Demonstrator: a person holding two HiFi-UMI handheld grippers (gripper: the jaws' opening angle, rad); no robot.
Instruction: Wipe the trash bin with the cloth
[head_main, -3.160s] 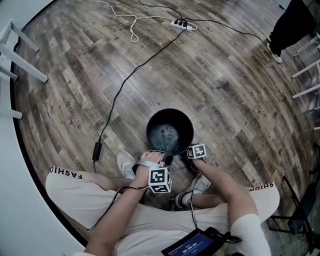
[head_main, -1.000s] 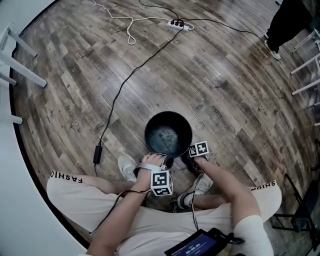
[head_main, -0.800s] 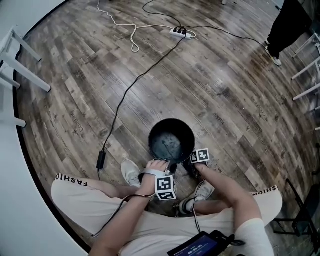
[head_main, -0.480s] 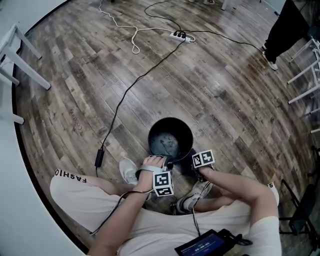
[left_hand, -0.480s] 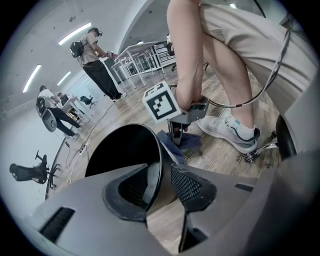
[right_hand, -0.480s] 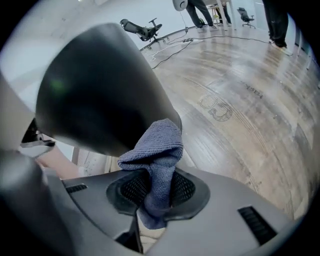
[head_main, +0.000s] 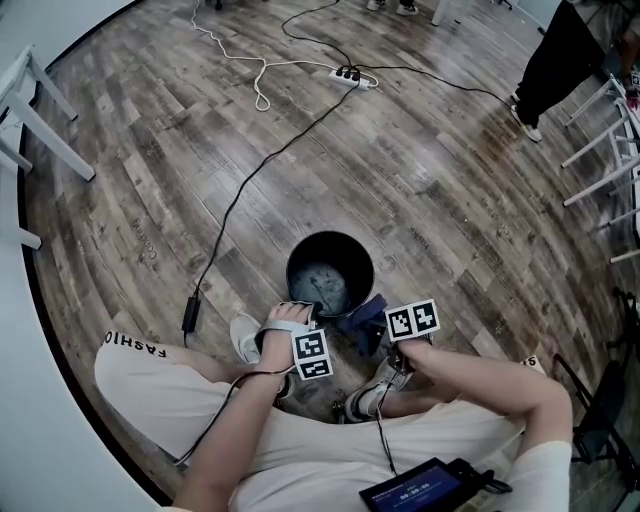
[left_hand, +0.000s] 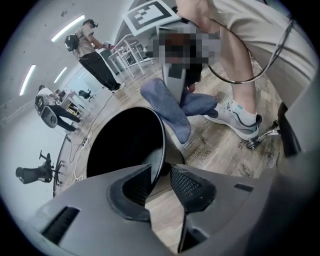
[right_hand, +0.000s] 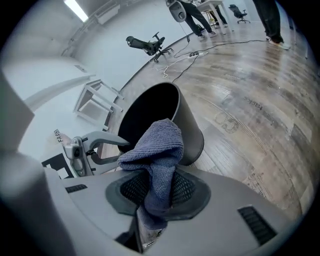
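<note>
Head view: cloth (head_main: 362, 318) lifted from bin (head_main: 330, 235).

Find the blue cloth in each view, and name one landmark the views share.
Head view: cloth lower centre, just right of the trash bin.
Left gripper view: cloth upper centre, beyond the trash bin's rim.
Right gripper view: cloth centre, clamped in the right gripper tongs.
Shared landmark: the black trash bin.

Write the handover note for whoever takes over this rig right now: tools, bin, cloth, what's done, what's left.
Left tool: jaws astride the trash bin's rim, just been opening, pads not clamping it.
Right tool: shut on the cloth, held outside the bin by its near rim.
Done: how much is wiped doesn't show.
Left: probably steady the bin, bring the cloth back to it.
</note>
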